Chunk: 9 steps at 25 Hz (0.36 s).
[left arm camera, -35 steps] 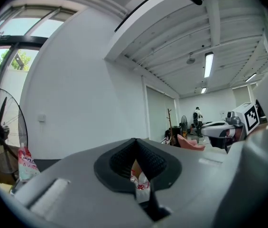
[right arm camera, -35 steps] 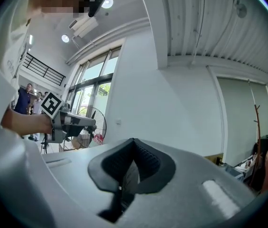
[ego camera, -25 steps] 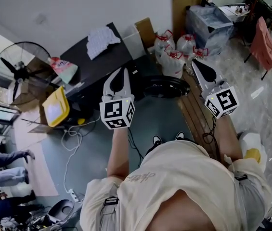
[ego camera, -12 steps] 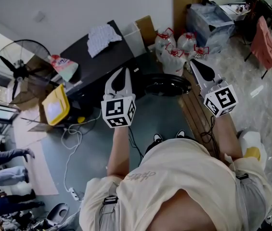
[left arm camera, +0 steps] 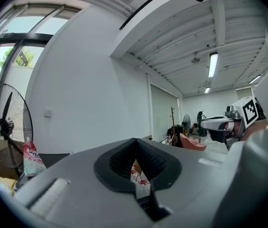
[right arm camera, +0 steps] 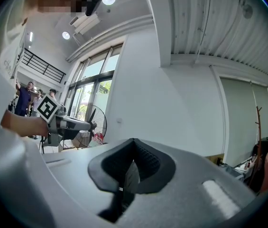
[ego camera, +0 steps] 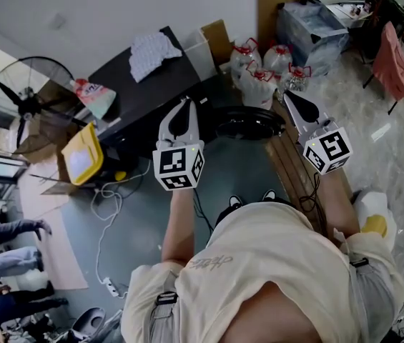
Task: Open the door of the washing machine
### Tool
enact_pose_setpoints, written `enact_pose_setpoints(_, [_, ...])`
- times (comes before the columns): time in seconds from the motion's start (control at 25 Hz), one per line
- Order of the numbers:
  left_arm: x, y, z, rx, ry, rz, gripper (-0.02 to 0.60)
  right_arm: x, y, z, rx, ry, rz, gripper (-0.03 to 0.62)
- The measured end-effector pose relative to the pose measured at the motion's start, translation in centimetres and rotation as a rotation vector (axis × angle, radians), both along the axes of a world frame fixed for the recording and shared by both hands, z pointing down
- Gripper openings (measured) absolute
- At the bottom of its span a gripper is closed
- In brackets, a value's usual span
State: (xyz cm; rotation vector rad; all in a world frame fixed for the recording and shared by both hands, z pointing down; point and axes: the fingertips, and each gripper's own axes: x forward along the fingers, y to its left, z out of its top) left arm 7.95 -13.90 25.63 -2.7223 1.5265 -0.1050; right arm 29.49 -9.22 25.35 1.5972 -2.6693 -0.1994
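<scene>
- Head view, closest in: your left gripper [ego camera: 182,106] and right gripper [ego camera: 289,96] are both held out level in front of you, apart from each other and touching nothing.
- Left gripper view shows the pads pressed together with nothing pinched. There's only a tiny peephole at the base of the jaws. The right gripper view is the same deal: pads meet along one seam, empty.
- Just past the tips and lower down, between the two grippers, is the washing machine door [ego camera: 248,126]. It's a round dark disc seen almost edge-on from above. It sits beside the wooden boards [ego camera: 294,174] on the floor and against the black unit [ego camera: 151,95] with the white cloth [ego camera: 150,56] on top.
- From this angle I can't tell if the door is latched or ajar, and I can't see the handle or which side the hinge is on.
- My guess on handling: it's a rigid hinged door, stiff until the latch pops, then light and swingy. The domed middle is probably slick, so don't bother squeezing there. Go for the rim or handle recess on the side away from the hinge, and pull along the arc. You'll need to spread the jaws first.
- Farther back are the clear bags with red tops [ego camera: 259,73], and way off left the standing fan [ego camera: 26,102].
</scene>
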Motion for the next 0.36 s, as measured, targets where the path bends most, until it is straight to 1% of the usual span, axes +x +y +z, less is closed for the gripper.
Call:
enact_pose_setpoints(0.16, [-0.3,0.2,0.9,-0.02,0.03,0.015,0.017,-0.3,0.4,1.0,-0.013,0.01,0.013,0.0])
enact_pose_setpoints(0.36, [-1.3,-0.4,2.4,-0.034,0.001,0.015,0.017,-1.4,0.0,1.7,-0.011,-0.002,0.025,0.0])
